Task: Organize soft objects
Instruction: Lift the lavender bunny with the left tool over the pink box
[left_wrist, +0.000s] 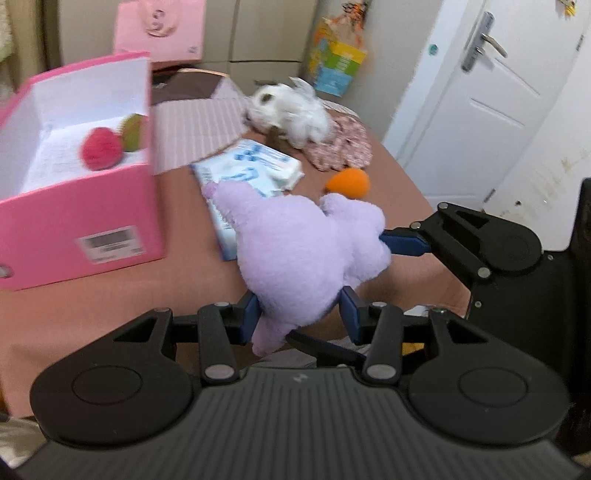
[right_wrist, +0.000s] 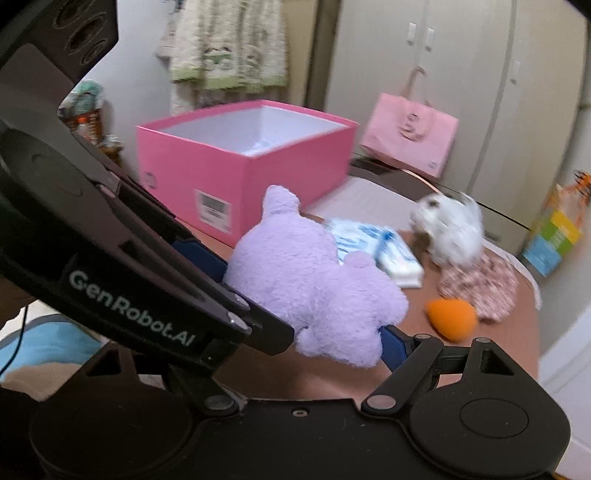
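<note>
A lilac plush toy (left_wrist: 295, 247) hangs above the brown table (left_wrist: 184, 266), held by both grippers. My left gripper (left_wrist: 301, 314) is shut on its lower part, with a blue pad pressing in on each side. My right gripper (right_wrist: 303, 347) grips the same plush (right_wrist: 306, 288) across its width. One of its pads (right_wrist: 391, 343) shows under the toy, and the other is hidden behind the left gripper's body (right_wrist: 129, 291). To the left stands an open pink box (left_wrist: 74, 221) holding a red ball (left_wrist: 101, 147) and a green ball (left_wrist: 133, 131).
On the table beyond the plush lie a blue-and-white tissue pack (left_wrist: 251, 166), an orange soft egg (left_wrist: 349, 181), a white furry toy (left_wrist: 295, 110) and a floral cloth (left_wrist: 343, 147). A pink bag (right_wrist: 410, 136) stands at the back. A white door (left_wrist: 480, 92) is on the right.
</note>
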